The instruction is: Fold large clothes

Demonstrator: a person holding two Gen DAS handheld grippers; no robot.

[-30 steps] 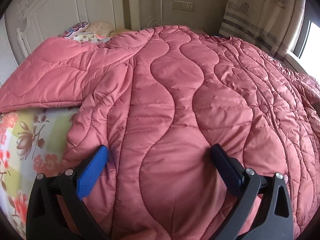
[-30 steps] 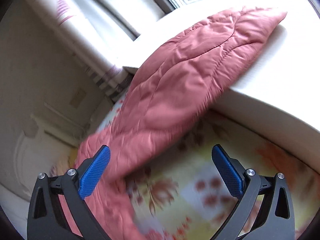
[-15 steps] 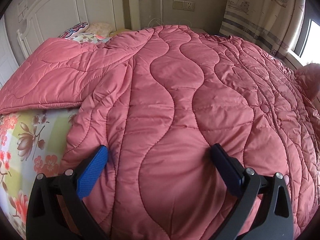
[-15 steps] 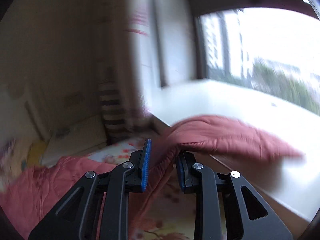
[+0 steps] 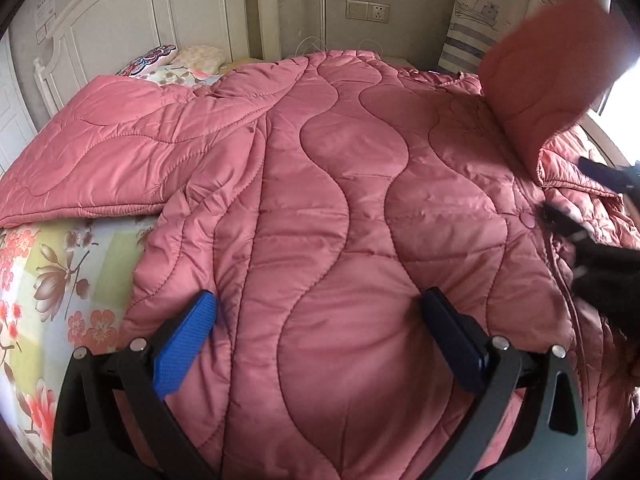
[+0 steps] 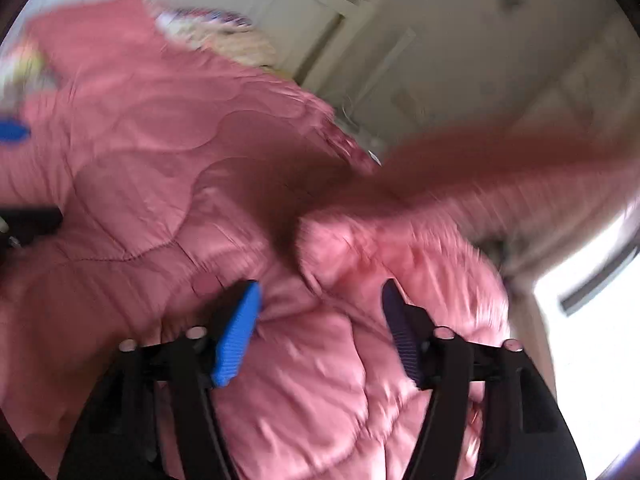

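Note:
A large pink quilted coat (image 5: 340, 200) lies spread over the bed, one sleeve (image 5: 100, 152) stretched out to the left. My left gripper (image 5: 318, 300) rests open over the coat's lower body, its blue pads wide apart. The other sleeve (image 5: 540, 80) hangs in the air at the upper right, blurred in the right wrist view (image 6: 500, 168). My right gripper (image 6: 320, 296) is over bunched coat fabric near the right edge (image 5: 580, 196). Its jaws are opening; cloth bulges between them, but the pads do not press on it.
A floral bedsheet (image 5: 48, 272) shows at the left. A white headboard (image 5: 120, 20) and pillows (image 5: 168, 60) stand behind the coat. A curtain (image 5: 480, 8) and a bright window (image 6: 592, 320) are on the right, a wall socket (image 5: 368, 10) at the back.
The right gripper shut on the sleeve near the window sill, swept it over the coat and rolled; its jaws have since parted. The sleeve now flies above the coat. The left gripper stayed put.

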